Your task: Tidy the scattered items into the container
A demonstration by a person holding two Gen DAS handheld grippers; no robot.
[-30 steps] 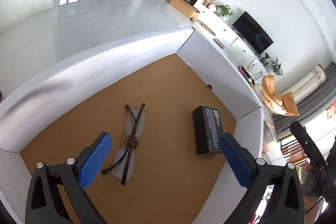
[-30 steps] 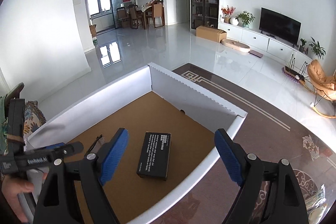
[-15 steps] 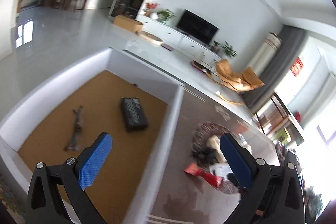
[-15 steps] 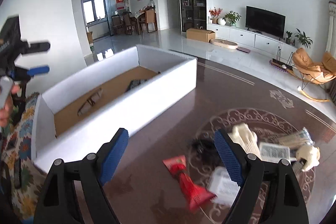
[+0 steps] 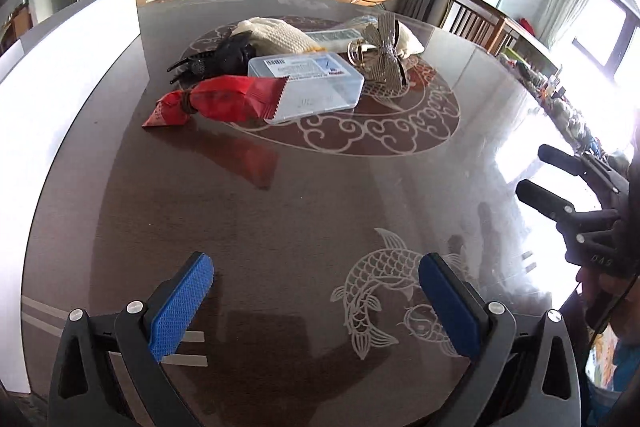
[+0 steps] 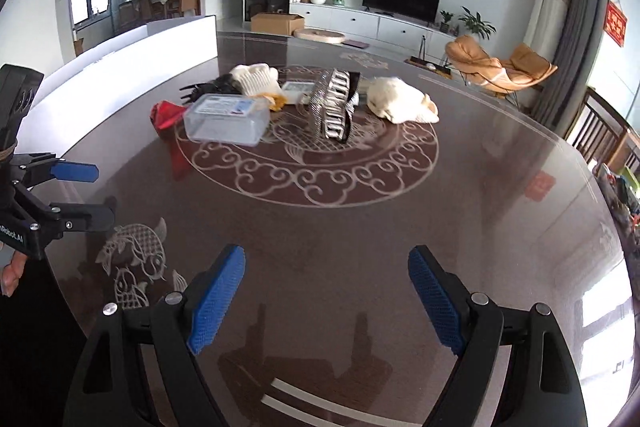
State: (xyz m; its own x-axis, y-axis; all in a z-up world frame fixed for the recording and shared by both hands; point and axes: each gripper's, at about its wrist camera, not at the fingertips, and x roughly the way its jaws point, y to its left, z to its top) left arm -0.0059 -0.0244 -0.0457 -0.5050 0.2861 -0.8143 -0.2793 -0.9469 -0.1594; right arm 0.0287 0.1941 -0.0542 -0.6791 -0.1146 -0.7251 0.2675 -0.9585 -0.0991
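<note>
I hold both grippers over bare bench [image 6: 500,187], short of the pile, so either can commit. Left gripper [image 5: 316,301]: jaws wide apart, nothing between them. Right gripper [image 6: 326,297]: jaws equally wide, empty. From the right wrist view the scattered items sit at 12 o'clock: clear plastic box [image 6: 226,119], red wrapper [image 6: 166,115] at its 9 o'clock, metal hair clip [image 6: 334,105] at its 3 o'clock. The white container [image 6: 120,71] stands at 10 o'clock, alongside the pile, which keeps transfers short.
</note>
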